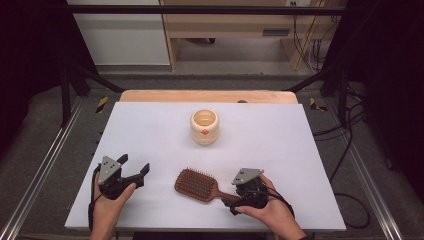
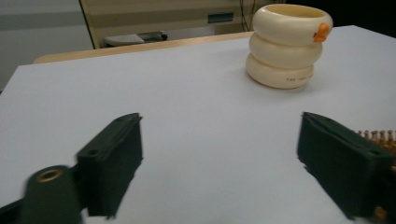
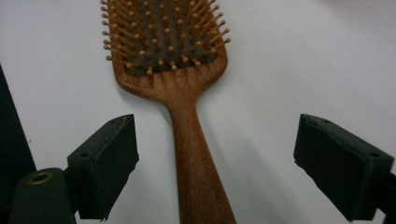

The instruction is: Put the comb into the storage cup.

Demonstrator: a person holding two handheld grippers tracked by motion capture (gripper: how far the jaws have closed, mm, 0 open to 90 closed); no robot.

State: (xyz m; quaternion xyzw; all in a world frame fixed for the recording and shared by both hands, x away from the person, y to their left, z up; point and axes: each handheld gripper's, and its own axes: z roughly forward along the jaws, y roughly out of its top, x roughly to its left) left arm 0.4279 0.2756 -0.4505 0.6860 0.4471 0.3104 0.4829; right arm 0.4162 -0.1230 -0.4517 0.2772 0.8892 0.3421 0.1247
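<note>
A wooden paddle hairbrush (image 1: 195,184) lies bristles up near the front of the white table (image 1: 150,130), its handle pointing right. My right gripper (image 1: 231,196) is at the handle's end. In the right gripper view its jaws (image 3: 217,140) stand wide apart on either side of the handle (image 3: 191,154) without touching it. My left gripper (image 1: 135,164) sits at the front left, open, with nothing between its fingers (image 2: 219,140). A cream ringed pot (image 1: 204,127) with an orange spot stands upright at the table's middle back, seen ahead in the left gripper view (image 2: 287,46).
A wooden board edge (image 1: 207,96) runs behind the white table. Metal rails (image 1: 45,160) flank both sides, and cables (image 1: 345,145) trail on the floor at the right. Bare tabletop lies between the pot and the brush.
</note>
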